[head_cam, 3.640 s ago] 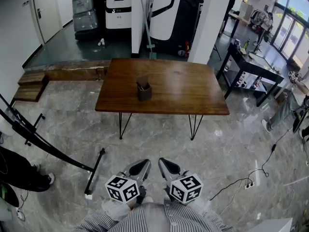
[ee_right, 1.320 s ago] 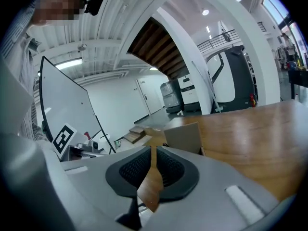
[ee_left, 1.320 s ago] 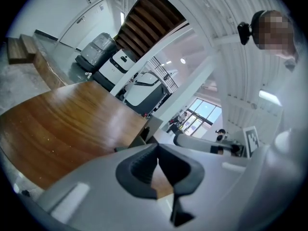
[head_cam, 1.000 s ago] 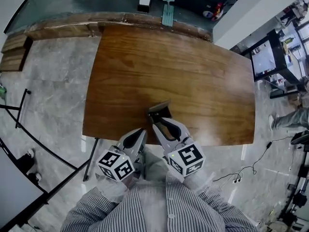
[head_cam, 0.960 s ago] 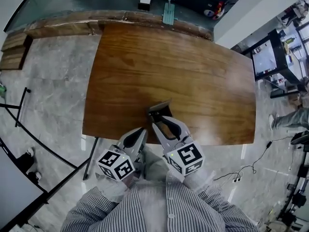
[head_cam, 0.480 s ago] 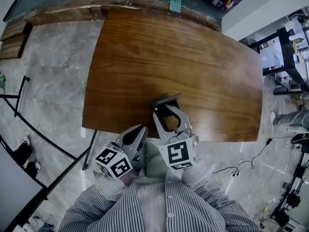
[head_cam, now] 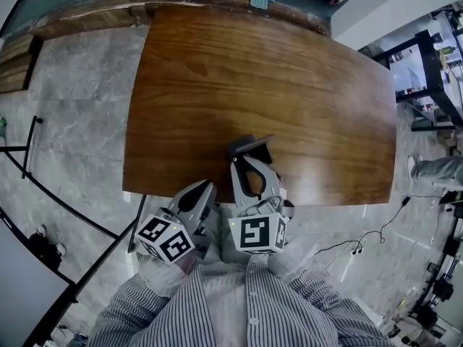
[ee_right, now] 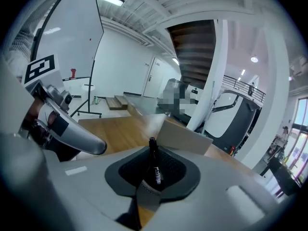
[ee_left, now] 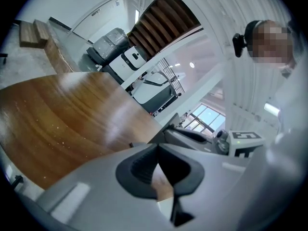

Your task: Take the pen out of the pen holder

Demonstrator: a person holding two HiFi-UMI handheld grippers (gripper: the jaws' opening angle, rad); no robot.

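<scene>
Presently, right gripper [ee_right: 153,152] jaws are just closing onto the pen [ee_right: 155,171] at the holder [ee_right: 185,136]; left gripper [ee_left: 158,147] jaws are sitting together.

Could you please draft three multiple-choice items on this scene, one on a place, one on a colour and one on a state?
1. Where on the table does the pen holder stand? A near the person's edge; B at the far edge; C at its left corner.
2. What colour is the pen? A red; B black; C white.
3. How do the left gripper's jaws stand? A wide apart; B on the pen; C together, empty.
Answers: A, it stands by the near edge in the head view; B, it shows black in the right gripper's jaws, which have just been closing on it; C, they meet with nothing between.
</scene>
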